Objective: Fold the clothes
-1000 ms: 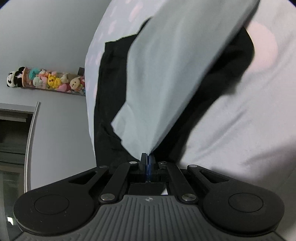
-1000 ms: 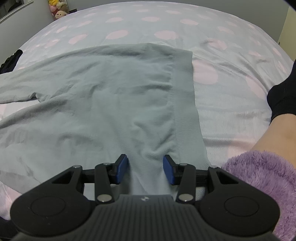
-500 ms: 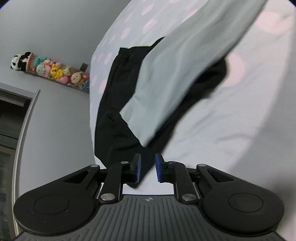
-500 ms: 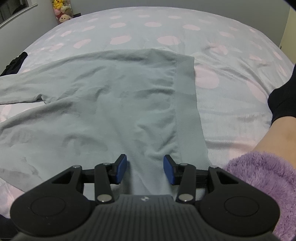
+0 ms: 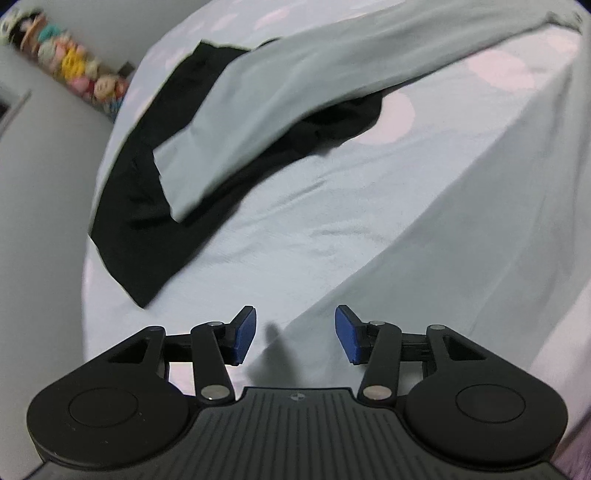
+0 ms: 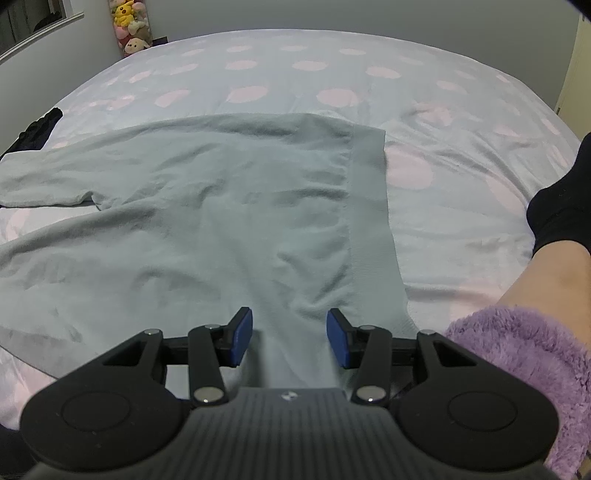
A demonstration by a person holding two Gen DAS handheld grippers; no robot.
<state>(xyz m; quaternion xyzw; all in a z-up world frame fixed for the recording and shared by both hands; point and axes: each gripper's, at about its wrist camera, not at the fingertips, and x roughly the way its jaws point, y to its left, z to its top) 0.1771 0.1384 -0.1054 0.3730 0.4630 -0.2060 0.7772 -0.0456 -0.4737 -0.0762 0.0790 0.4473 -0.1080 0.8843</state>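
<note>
A pale grey-green sweater lies spread on the dotted bed cover, its ribbed hem band to the right. My right gripper hangs low over the sweater's body near that hem, jaws half apart, with cloth lying under and between them but not pinched. In the left wrist view one sweater sleeve lies stretched across a black garment. My left gripper is drawn back from the sleeve end over bare bed cover. Its jaws are opening and nothing is between them.
The bed cover is pale blue with pink dots. A row of plush toys stands by the wall at the bed's far corner. A person's leg in a black sock and a purple fluffy cloth are at the right.
The left gripper, earlier shut on the sleeve end, has let it go, opened and pulled back. The sleeve now lies on the black garment. The right gripper has stayed put.
</note>
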